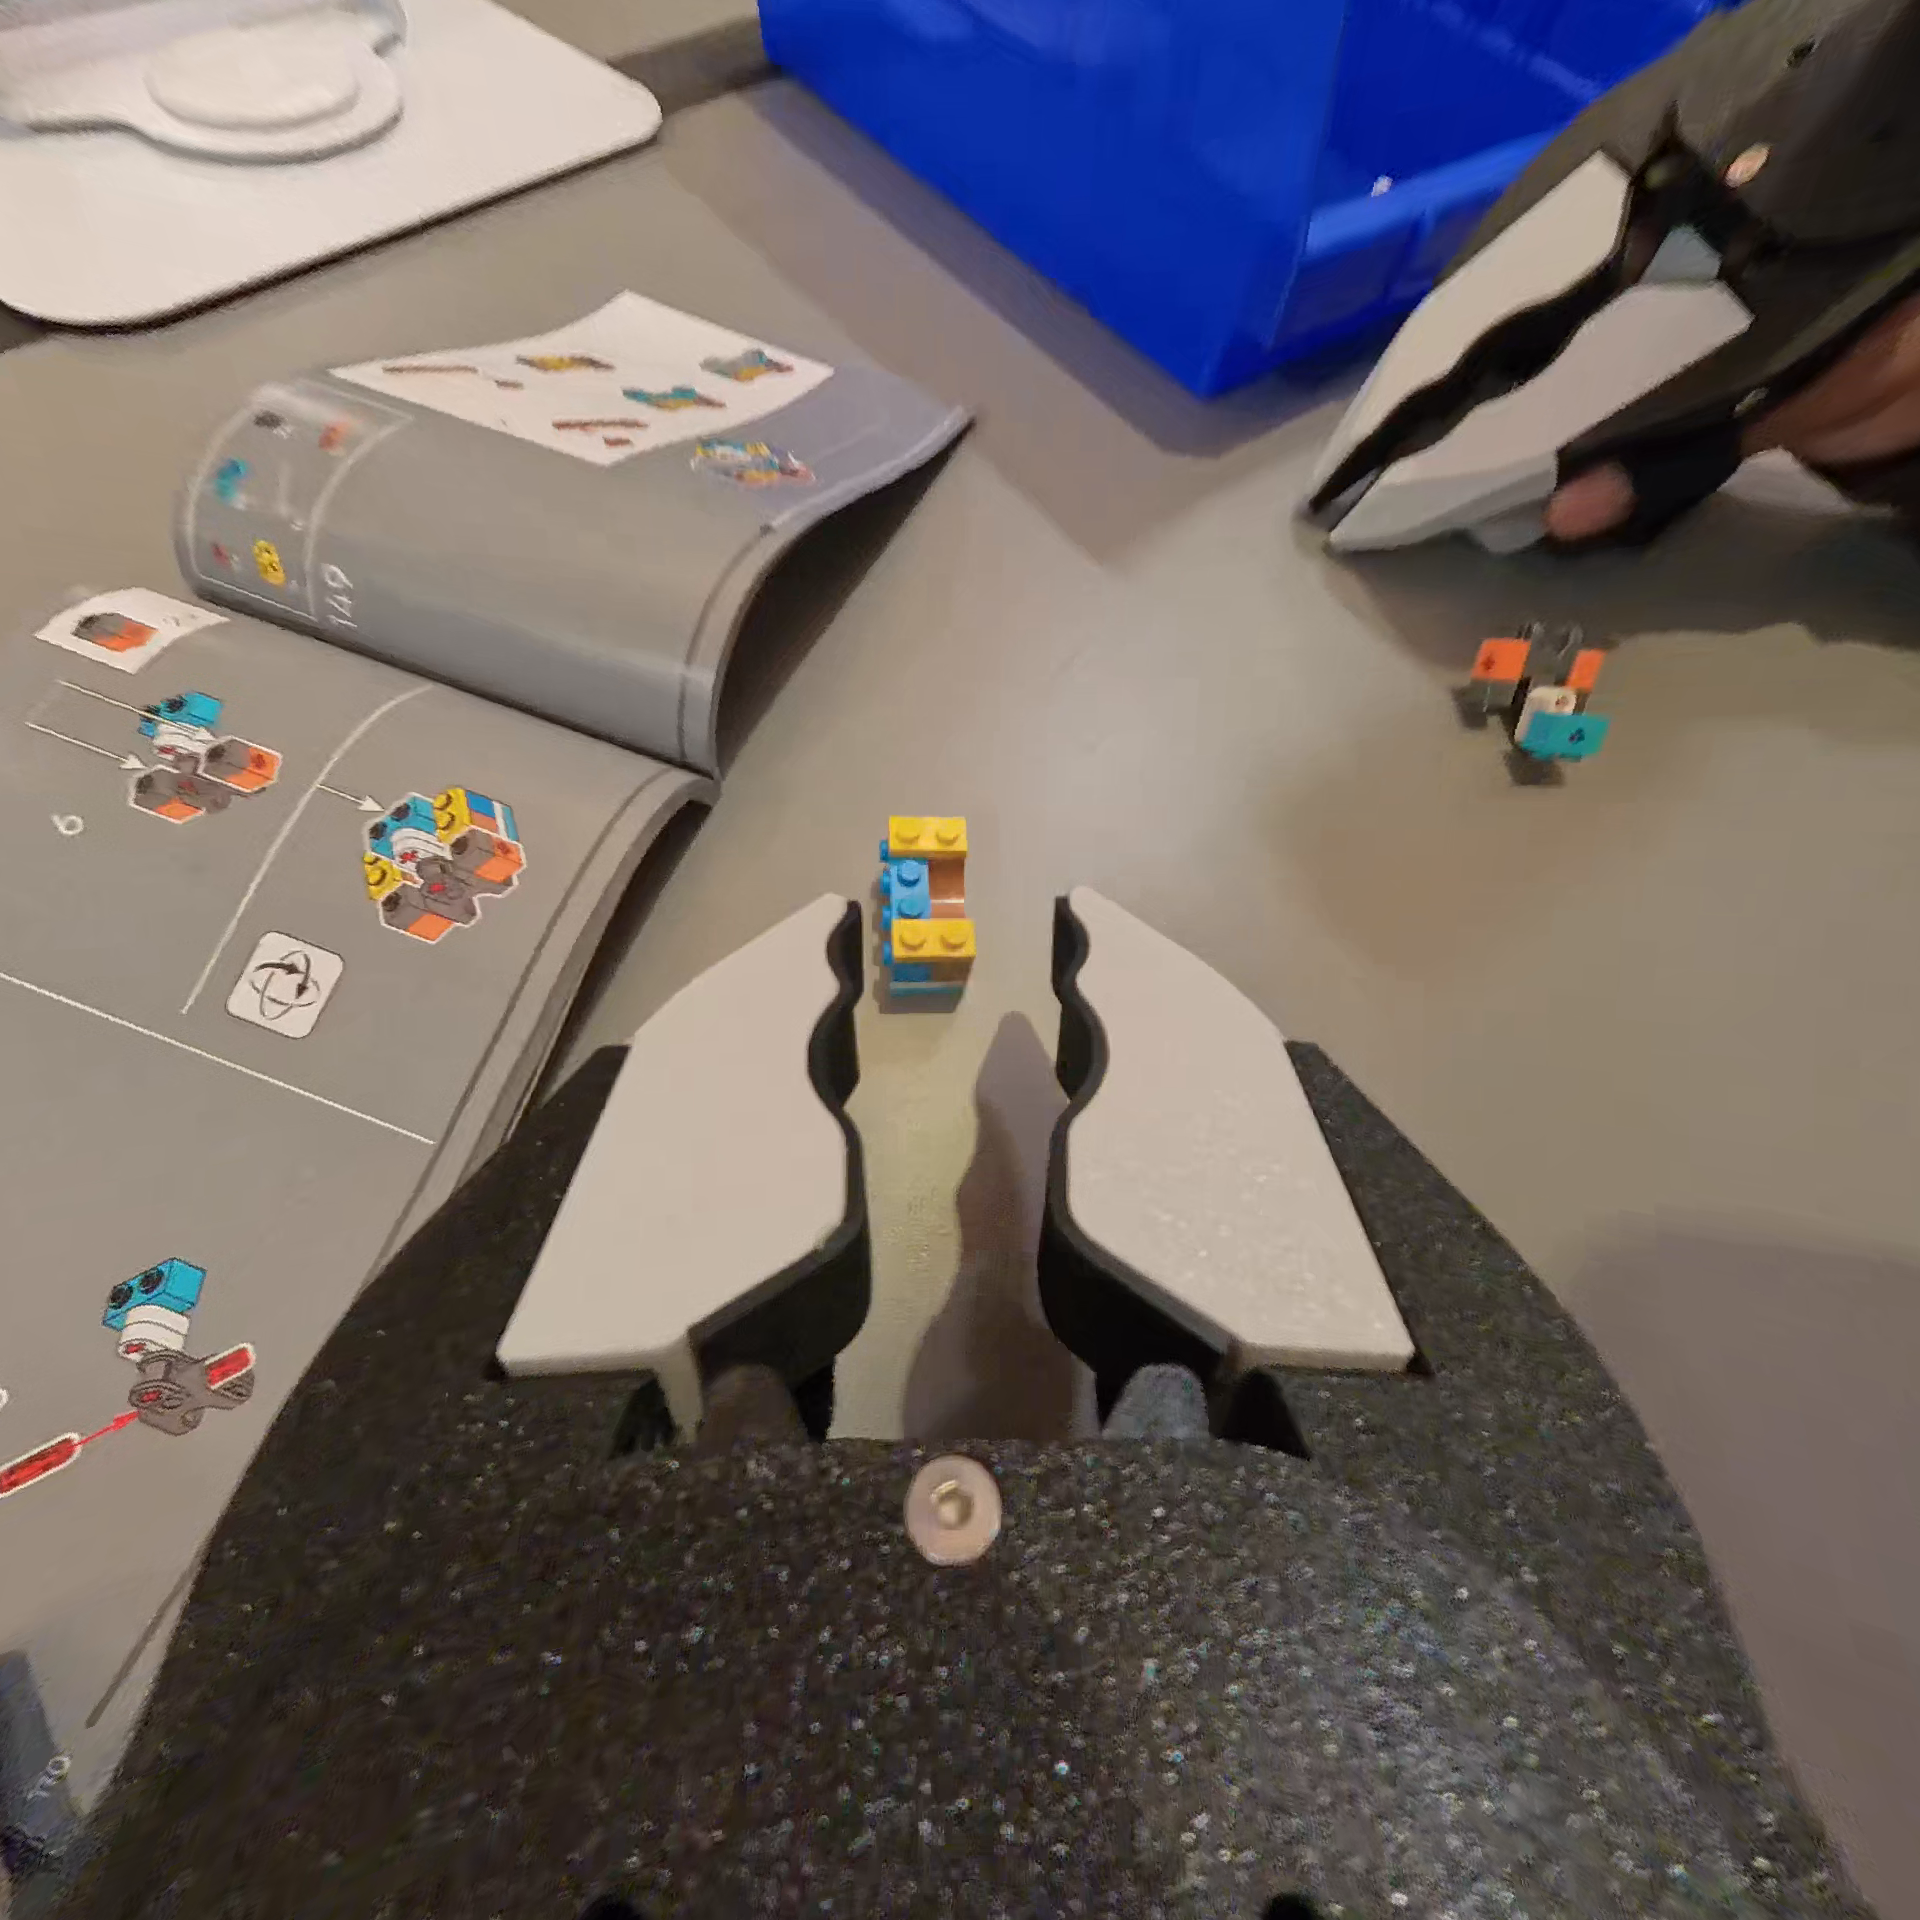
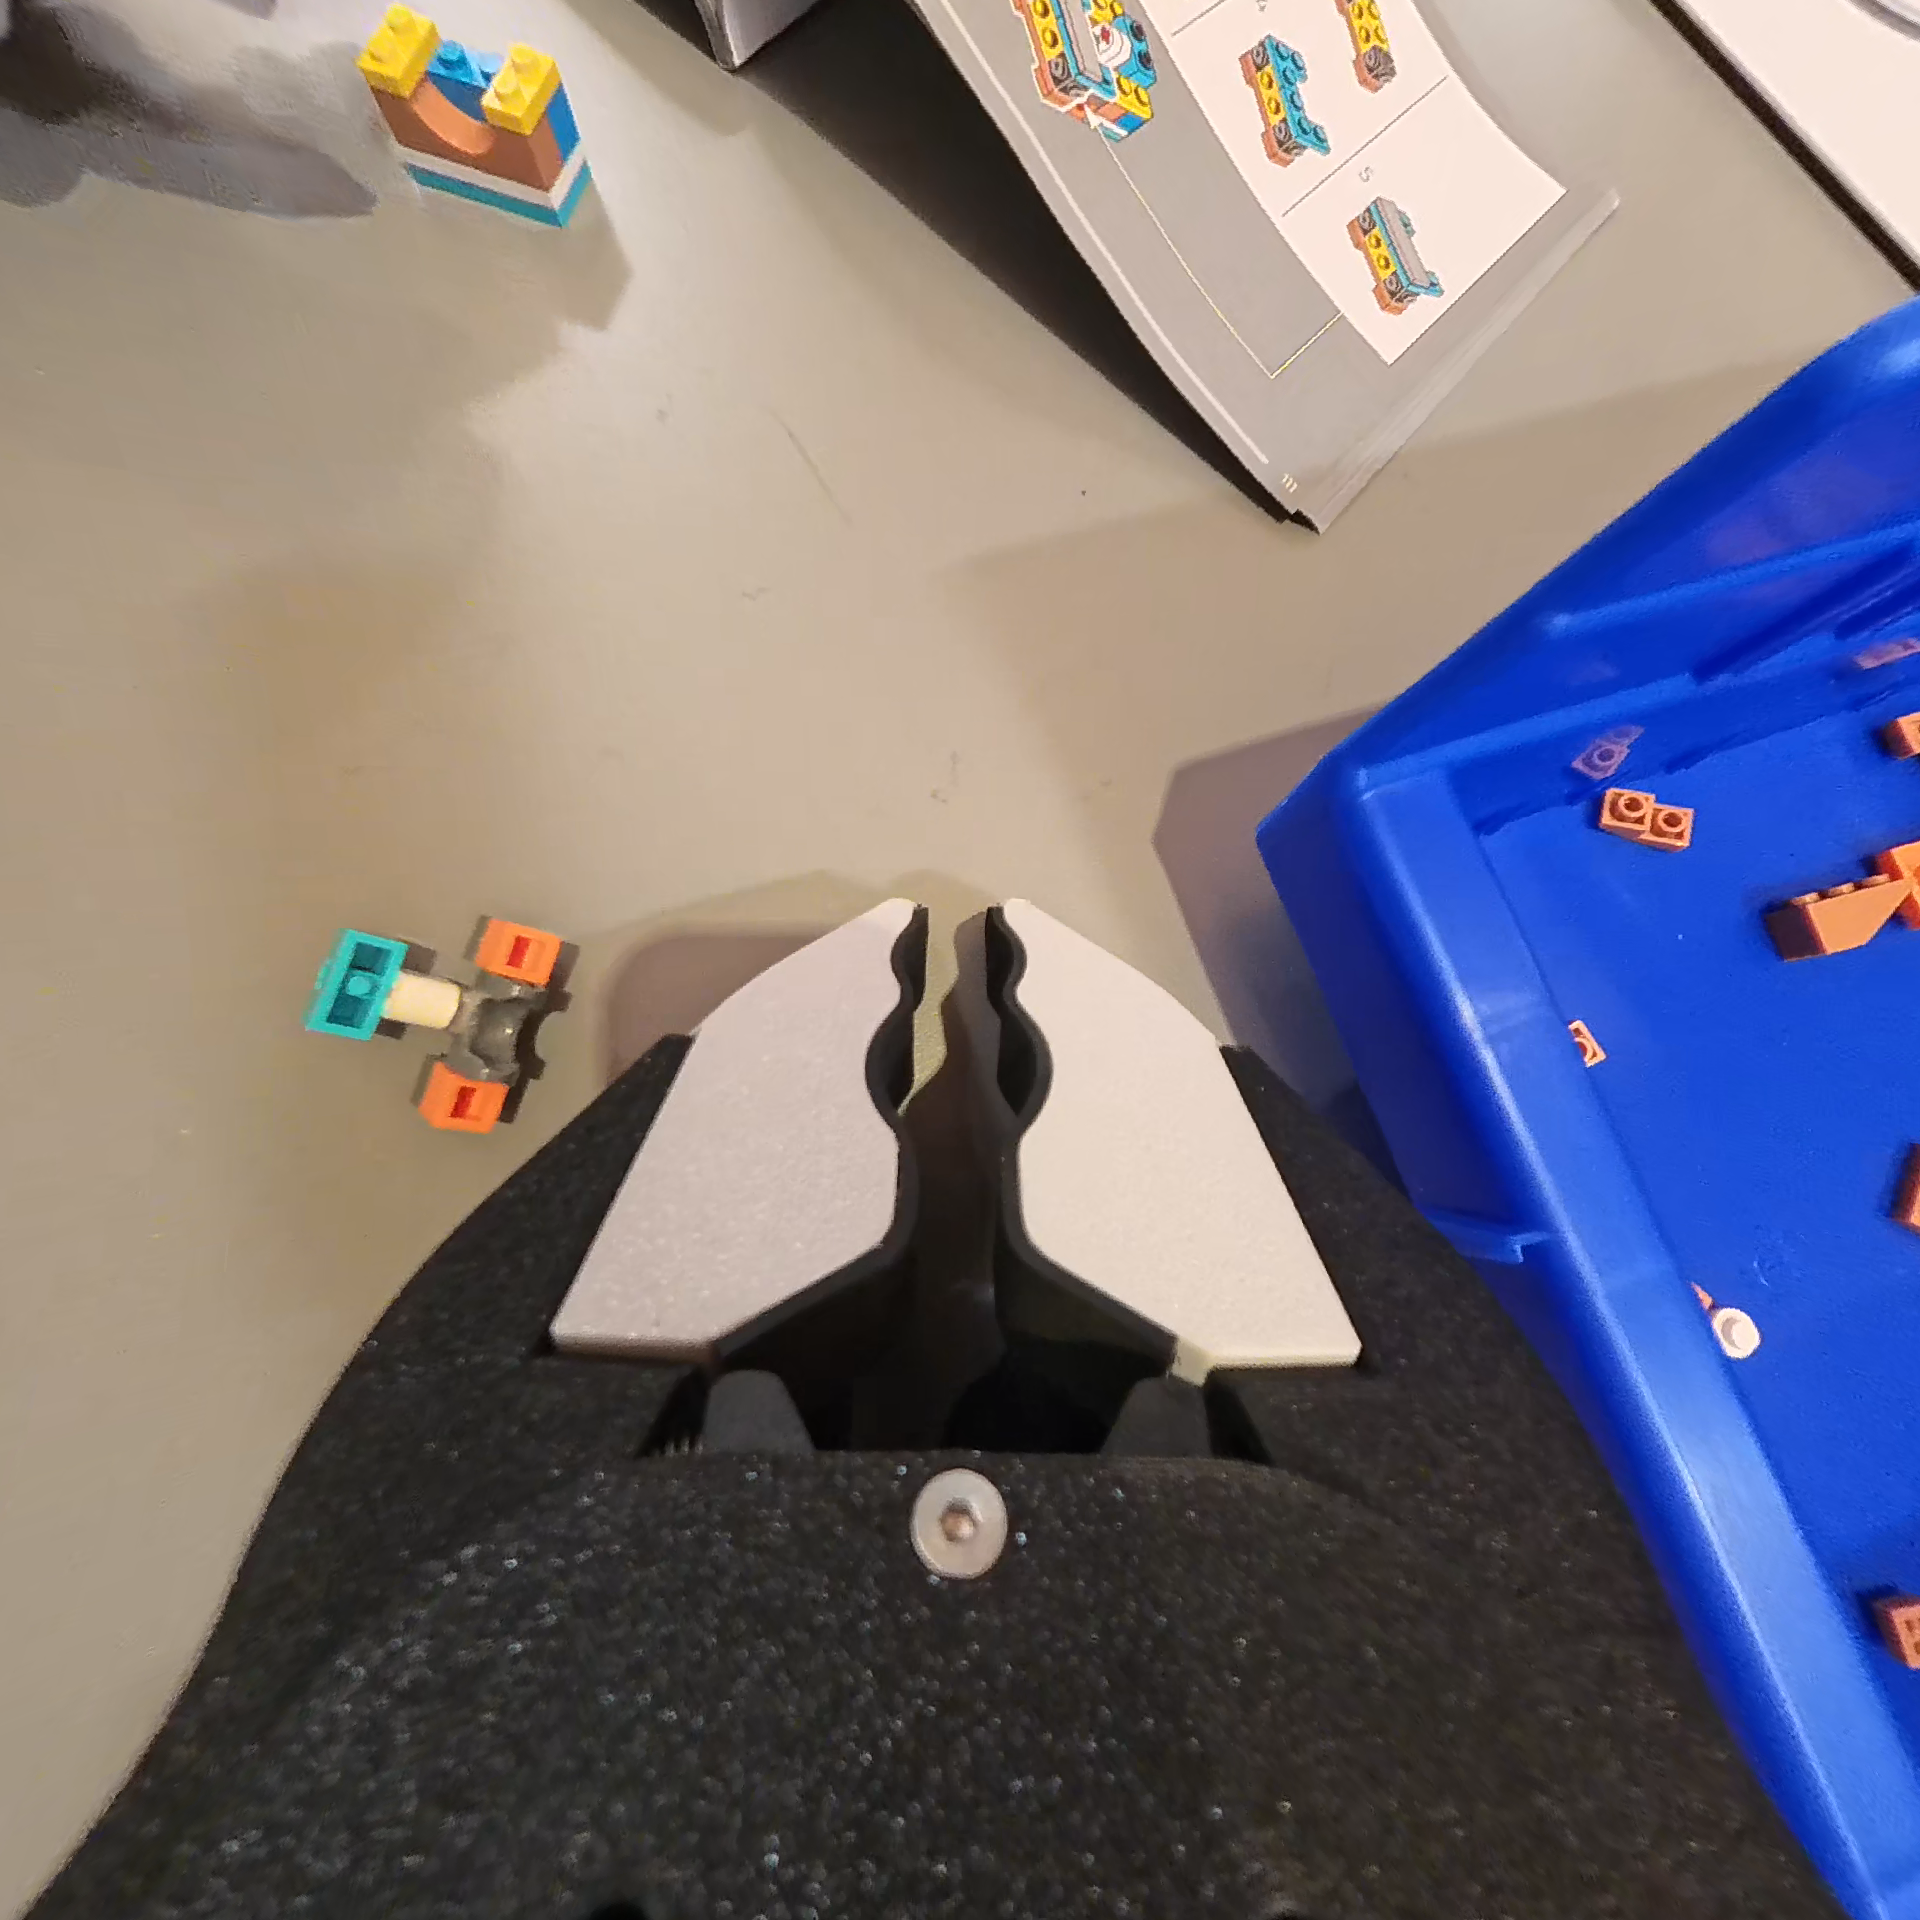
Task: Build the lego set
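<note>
A small build of yellow, blue and brown bricks [image 1: 928,914] stands on the grey table just at my left gripper's fingertips, close to the left finger and untouched. It also shows in the right wrist view [image 2: 483,120]. My left gripper [image 1: 958,912] is open and empty. A second small build with orange, teal, white and dark grey parts [image 1: 1538,696] lies on the table to the right, also in the right wrist view [image 2: 447,1018], just left of my right gripper [image 2: 956,920]. That gripper has its fingers nearly together with nothing between them; it also shows in the left wrist view [image 1: 1340,520].
An open instruction booklet [image 1: 468,582] lies to the left, its far pages in the right wrist view [image 2: 1299,260]. A blue bin [image 2: 1455,1039] with several loose brown and orange bricks [image 2: 1647,821] stands right of my right gripper. A white mat [image 1: 312,187] lies at the far left. One gripper's finger ends stand about 20 centimetres off the other's.
</note>
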Demonstrator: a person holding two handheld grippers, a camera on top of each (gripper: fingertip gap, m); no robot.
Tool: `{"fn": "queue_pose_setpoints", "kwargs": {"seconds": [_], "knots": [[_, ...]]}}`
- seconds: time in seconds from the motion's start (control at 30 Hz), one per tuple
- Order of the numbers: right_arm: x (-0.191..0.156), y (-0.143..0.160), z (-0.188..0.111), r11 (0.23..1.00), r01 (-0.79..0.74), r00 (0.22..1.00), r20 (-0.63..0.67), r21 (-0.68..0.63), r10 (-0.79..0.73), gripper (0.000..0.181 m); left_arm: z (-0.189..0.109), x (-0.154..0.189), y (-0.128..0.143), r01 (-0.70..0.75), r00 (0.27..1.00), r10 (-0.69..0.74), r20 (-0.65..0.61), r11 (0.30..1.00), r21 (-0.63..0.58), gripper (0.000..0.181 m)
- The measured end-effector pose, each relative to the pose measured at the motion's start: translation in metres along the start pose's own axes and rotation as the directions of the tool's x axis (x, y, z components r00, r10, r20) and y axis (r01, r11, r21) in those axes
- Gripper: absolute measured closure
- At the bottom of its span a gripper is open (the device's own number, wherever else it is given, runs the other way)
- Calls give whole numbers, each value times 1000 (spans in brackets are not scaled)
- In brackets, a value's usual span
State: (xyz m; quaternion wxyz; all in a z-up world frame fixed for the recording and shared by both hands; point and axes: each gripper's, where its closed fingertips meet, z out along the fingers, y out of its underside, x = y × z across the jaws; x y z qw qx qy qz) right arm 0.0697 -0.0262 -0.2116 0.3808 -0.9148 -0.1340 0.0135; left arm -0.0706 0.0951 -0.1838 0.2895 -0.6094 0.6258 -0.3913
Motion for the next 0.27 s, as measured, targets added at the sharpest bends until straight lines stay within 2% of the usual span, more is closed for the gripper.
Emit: {"fn": "queue_pose_setpoints", "kwargs": {"seconds": [0.27], "knots": [[0, 0, 0, 1000, 4, 1000, -2, 0, -4, 171, 9, -4, 12, -45, 996, 53, 71, 993, -106, 148]]}}
